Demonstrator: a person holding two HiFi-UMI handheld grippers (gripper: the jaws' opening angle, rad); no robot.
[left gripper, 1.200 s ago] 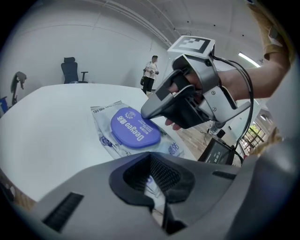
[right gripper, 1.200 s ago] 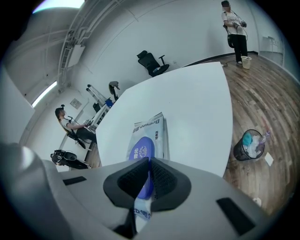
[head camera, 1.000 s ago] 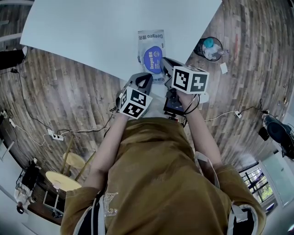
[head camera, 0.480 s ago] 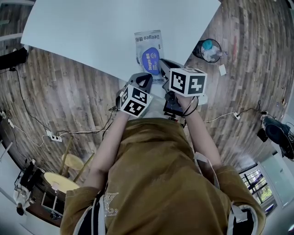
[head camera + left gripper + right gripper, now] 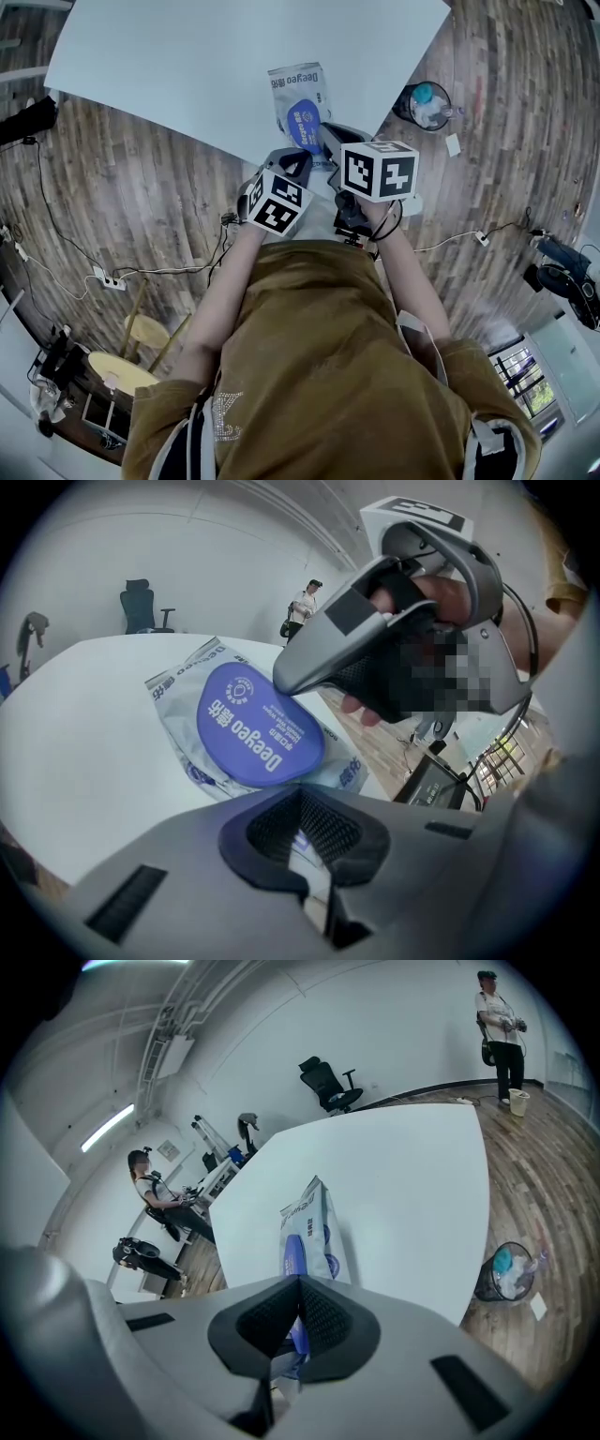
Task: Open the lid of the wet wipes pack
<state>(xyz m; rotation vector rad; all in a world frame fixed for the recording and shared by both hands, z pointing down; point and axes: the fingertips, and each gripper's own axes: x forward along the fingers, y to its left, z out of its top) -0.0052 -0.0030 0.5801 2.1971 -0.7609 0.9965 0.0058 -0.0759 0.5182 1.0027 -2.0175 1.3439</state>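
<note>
Your wet wipes pack [image 5: 296, 86] is a pale, crinkled pouch with blue print, lying face up near the front edge of the white table [image 5: 187, 66]. Its oval blue lid [image 5: 306, 122] sits on top, looking closed flat against the pack

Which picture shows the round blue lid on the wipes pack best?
The left gripper view: the round blue plastic lid faces the camera, big, white print readable. The head view shows it small, partly behind the right gripper. The right gripper view sees it edge-on, a thin strip running into the fingers.
</note>
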